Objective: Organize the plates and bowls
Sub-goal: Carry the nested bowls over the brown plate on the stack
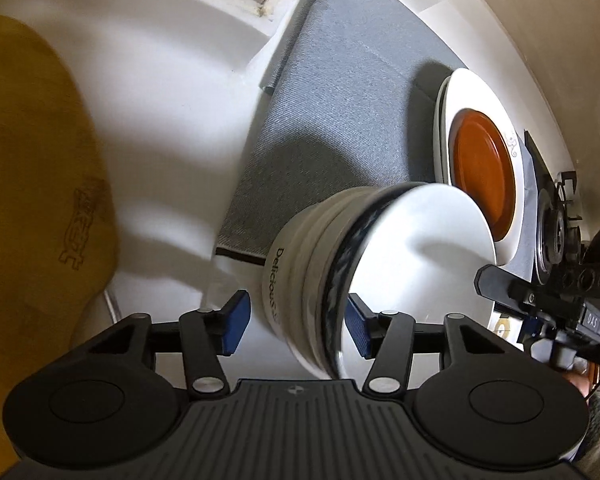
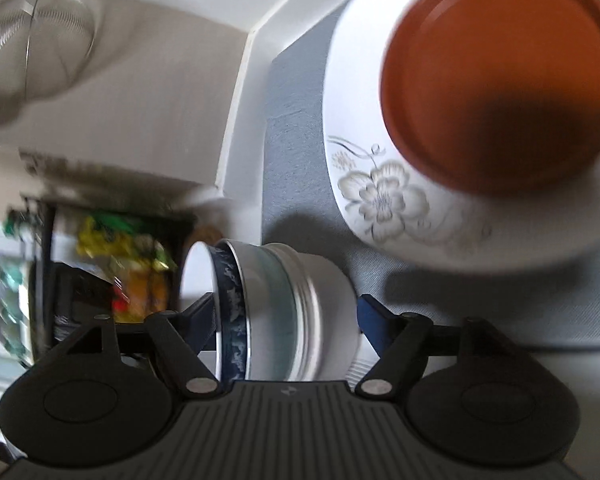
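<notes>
A stack of nested white bowls [image 1: 320, 264], one with a dark blue patterned band and one marked "Delicious", sits between the jaws of both grippers. My left gripper [image 1: 298, 322] straddles the stack's rim; its blue pads [image 1: 236, 320] stand beside the bowls with a gap on the left. My right gripper [image 2: 288, 320] straddles the same stack [image 2: 276, 312] from the opposite side and also shows in the left wrist view [image 1: 548, 308]. An orange plate [image 2: 496, 76] lies on white flower-printed plates [image 2: 384, 196] on a grey mat [image 1: 340, 120].
A white wall and ledge [image 1: 180, 120] border the mat's left side. A yellow-brown board [image 1: 32, 200] fills the left of the left wrist view. A fan [image 2: 36, 40] and colourful packets [image 2: 132, 264] lie left in the right wrist view.
</notes>
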`<state>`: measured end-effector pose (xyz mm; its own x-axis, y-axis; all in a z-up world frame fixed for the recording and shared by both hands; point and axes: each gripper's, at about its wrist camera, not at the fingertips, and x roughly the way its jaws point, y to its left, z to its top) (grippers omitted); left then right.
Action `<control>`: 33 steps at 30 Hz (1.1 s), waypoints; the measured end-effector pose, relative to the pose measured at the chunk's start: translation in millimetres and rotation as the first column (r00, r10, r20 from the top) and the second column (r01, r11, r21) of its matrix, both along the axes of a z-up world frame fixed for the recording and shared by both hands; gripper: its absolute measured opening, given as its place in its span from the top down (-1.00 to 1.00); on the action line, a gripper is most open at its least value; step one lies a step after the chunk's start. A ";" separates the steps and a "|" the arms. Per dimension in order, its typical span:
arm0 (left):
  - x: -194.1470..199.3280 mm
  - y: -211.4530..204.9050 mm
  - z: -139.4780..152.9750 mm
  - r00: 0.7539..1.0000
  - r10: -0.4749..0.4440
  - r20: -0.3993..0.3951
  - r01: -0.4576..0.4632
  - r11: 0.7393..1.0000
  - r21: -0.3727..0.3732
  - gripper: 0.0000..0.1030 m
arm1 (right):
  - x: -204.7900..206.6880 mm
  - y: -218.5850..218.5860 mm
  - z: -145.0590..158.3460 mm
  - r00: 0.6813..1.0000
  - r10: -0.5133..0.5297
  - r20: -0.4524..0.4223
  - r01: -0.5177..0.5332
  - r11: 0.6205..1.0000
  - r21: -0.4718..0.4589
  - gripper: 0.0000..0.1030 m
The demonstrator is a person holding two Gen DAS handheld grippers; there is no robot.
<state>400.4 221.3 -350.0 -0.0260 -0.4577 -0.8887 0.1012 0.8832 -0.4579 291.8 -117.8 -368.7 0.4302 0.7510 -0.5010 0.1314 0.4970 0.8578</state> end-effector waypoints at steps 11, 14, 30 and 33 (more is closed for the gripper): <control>2.6 -7.0 -7.6 0.999 -0.021 0.027 0.022 0.998 -0.063 -0.11 | -10.9 26.6 -19.1 0.991 -0.089 -0.099 0.093 0.995 0.034 -0.64; -2.8 -10.7 1.3 0.996 -0.060 0.071 0.063 0.998 -0.031 0.08 | -14.5 35.6 -13.3 0.990 -0.118 -0.083 0.117 0.993 -0.011 -0.56; -18.6 -15.5 23.9 0.986 -0.108 0.124 0.109 0.994 0.002 0.23 | -30.6 31.4 17.4 0.992 -0.122 -0.017 0.120 0.986 -0.120 0.00; -21.8 -19.0 31.6 0.984 -0.114 0.134 0.115 0.993 0.003 0.23 | -32.6 27.2 25.1 0.992 -0.129 -0.009 0.127 0.984 -0.128 0.00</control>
